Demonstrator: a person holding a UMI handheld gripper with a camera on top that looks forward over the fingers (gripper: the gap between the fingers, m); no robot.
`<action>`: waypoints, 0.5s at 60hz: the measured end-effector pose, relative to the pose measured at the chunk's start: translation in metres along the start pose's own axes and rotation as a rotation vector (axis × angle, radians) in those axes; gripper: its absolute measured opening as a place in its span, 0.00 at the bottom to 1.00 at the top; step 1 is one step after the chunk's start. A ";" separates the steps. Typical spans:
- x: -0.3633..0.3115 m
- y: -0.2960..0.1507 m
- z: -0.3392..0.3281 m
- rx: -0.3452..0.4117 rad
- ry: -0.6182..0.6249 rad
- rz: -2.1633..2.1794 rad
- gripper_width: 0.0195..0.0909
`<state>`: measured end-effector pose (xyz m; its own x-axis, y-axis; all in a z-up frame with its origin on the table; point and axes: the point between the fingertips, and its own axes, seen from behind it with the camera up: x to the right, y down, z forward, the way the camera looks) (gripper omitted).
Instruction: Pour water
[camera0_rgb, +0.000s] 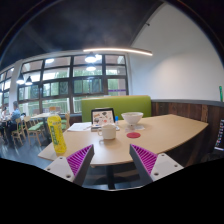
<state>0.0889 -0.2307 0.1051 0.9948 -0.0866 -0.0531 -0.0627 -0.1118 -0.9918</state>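
Note:
A yellow-green bottle (57, 134) stands upright on the wooden table (160, 134), left of and just beyond my left finger. Farther back near the table's middle sits a white cup (108, 131), and behind it to the right a white bowl (132, 119). A small red coaster (133, 132) lies right of the cup. My gripper (112, 160) hangs above the near table edge, open, with nothing between its purple pads (80, 158). It is well short of the cup and the bottle.
A dark tablet or sign (102, 116) stands behind the cup. A green bench back (115, 104) lines the far side of the table. Large windows fill the left wall, with chairs and tables (20, 128) beneath them.

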 end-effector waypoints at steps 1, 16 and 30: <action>-0.001 0.000 0.000 0.000 -0.003 -0.002 0.88; -0.069 -0.006 -0.004 0.057 -0.128 -0.070 0.89; -0.189 -0.006 0.039 0.063 -0.245 -0.116 0.88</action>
<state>-0.0958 -0.1753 0.1163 0.9852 0.1660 0.0423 0.0503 -0.0443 -0.9978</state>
